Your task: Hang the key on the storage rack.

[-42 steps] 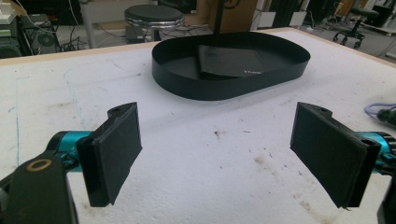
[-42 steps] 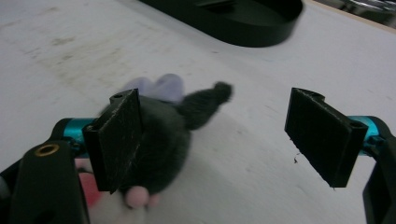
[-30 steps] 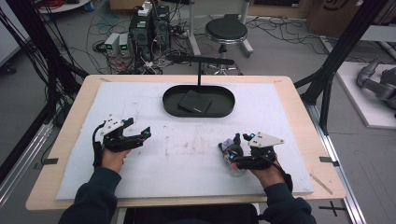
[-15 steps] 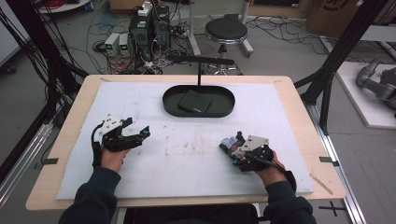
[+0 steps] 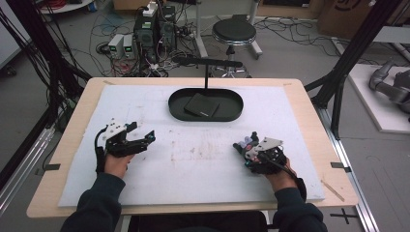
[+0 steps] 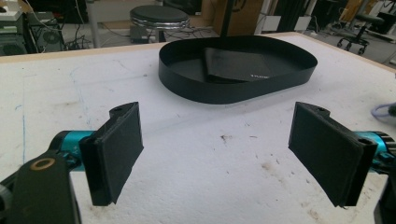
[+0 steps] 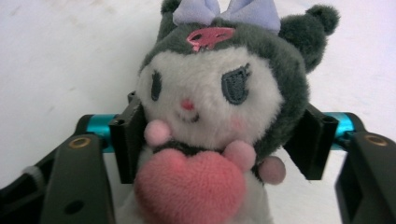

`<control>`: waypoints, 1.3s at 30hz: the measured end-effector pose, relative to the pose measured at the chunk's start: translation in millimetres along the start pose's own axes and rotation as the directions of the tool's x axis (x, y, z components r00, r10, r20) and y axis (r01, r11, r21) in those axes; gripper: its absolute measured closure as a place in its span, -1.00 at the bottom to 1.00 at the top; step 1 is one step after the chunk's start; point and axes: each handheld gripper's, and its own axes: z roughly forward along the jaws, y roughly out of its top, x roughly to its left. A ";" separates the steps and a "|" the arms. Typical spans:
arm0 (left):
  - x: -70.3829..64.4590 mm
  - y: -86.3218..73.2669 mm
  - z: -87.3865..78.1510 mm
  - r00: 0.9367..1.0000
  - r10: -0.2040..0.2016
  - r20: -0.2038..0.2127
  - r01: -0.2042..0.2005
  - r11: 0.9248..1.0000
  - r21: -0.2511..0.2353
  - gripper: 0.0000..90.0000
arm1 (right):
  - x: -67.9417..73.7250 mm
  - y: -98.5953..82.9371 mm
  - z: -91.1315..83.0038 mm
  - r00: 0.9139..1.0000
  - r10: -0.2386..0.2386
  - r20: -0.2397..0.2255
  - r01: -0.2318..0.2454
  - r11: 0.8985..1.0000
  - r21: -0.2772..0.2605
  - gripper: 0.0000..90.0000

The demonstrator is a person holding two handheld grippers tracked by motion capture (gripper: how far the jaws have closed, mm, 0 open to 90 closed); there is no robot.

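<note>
step: grasp done, looks like transport next | right gripper (image 5: 247,147) clamped on plush toy (image 7: 210,116), near worktop's right front edge | left gripper (image 6: 219,154) jaws apart, idle | next: lift, carry to black tray (image 5: 176,108) at rear centre

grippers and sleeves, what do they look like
Both grippers, left gripper and right gripper, are black, each topped by a grey three-cornered plate. Close up, flat rectangular black pads sit on teal bars, with brass-ringed holes in the black linkage. The person's sleeves are dark blue.
</note>
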 end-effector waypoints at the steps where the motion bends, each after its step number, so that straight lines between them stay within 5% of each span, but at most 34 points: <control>1: 0.0 0.0 0.1 1.000 0.000 0.000 0.000 1.000 0.001 -0.61 | -2.6 0.0 -1.1 1.000 0.016 0.004 -0.016 1.000 -0.005 -0.22; 6: -0.6 0.1 0.0 1.000 0.001 -0.002 -0.001 1.000 0.002 -0.61 | -15.6 2.9 -9.4 0.997 0.070 -0.026 -0.073 0.990 -0.118 -0.22; 11: -0.1 0.0 0.4 1.000 0.000 0.003 0.000 1.000 -0.004 -0.61 | -30.0 16.1 -13.6 0.994 0.100 -0.055 -0.108 0.980 -0.170 -0.22; 24: 2.7 1.2 1.3 1.000 0.000 0.015 0.000 1.000 -0.030 -0.61 | -75.1 107.2 -27.4 0.997 0.048 -0.053 -0.059 0.973 -0.224 -0.23; 39: 5.3 0.9 2.5 1.000 0.000 0.017 0.001 0.999 -0.037 -0.61 | -108.0 185.7 -3.6 0.998 0.054 -0.045 -0.062 0.977 -0.204 -0.22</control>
